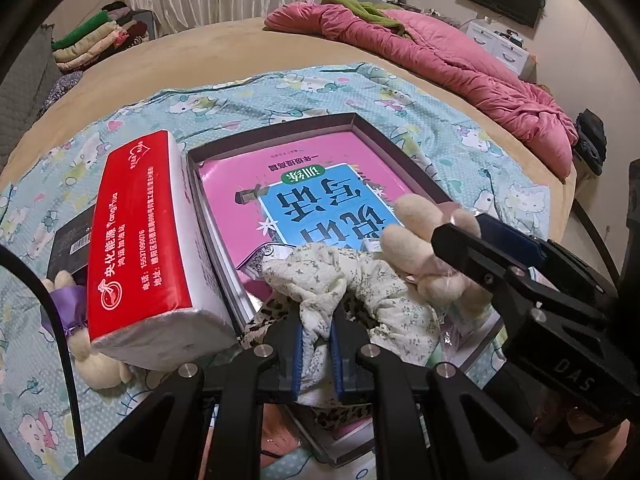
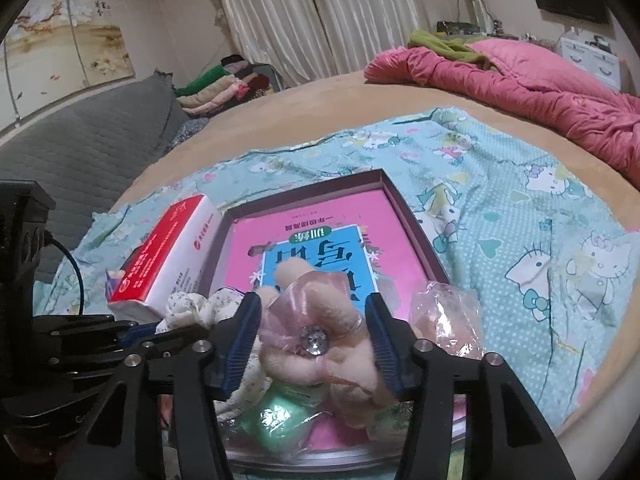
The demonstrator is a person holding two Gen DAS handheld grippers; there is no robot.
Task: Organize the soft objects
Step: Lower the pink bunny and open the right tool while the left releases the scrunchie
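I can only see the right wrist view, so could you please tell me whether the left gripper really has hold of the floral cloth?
Observer: Yes. The left gripper has its jaws shut on a bunched fold of the floral cloth.
Operator: Thank you. Is anything hidden on the far side of the tissue pack?
Observer: A dark box with a barcode label lies on the cartoon sheet, tucked against the tissue pack.
Operator: And is any other soft toy over there?
Observer: Yes, a cream plush toy with a purple ribbon lies on the sheet, partly under the pack's near end.
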